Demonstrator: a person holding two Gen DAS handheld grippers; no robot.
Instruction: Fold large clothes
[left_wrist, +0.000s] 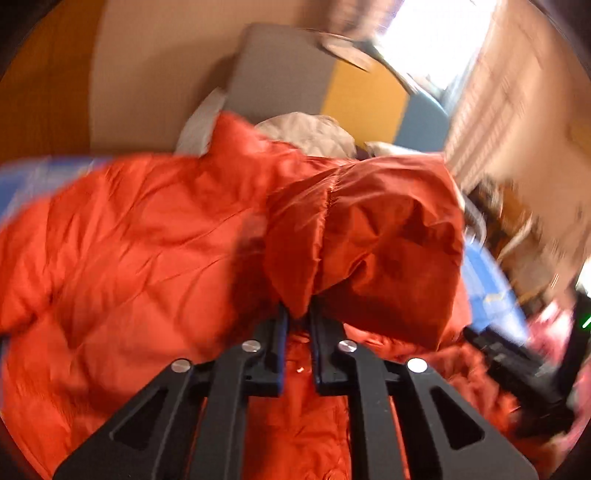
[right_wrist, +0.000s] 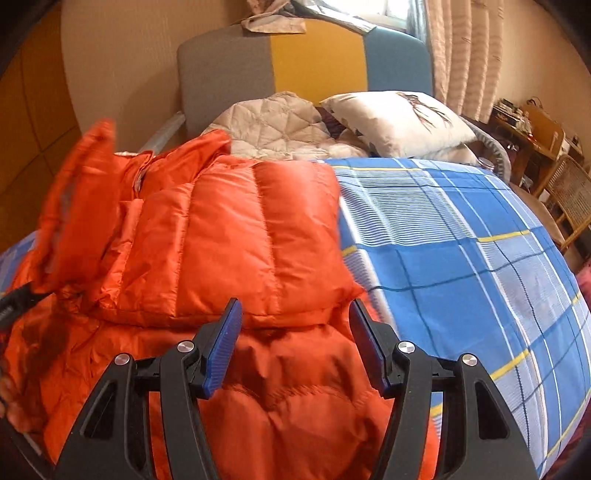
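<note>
My left gripper (left_wrist: 298, 314) is clamped on a thin fold of the orange jacket (right_wrist: 236, 236), lifted above the rest of it. That pinch is small (slippery fabric), so I judge it could slide out. My right gripper (right_wrist: 295, 343) hangs apart, empty, over the jacket on the checked bedsheet (right_wrist: 461, 258); only its view shows the pillow (right_wrist: 399, 122) beyond.

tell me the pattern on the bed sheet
Blue and white plaid with thin yellow lines; the bed sheet shows best in the right wrist view.
</note>
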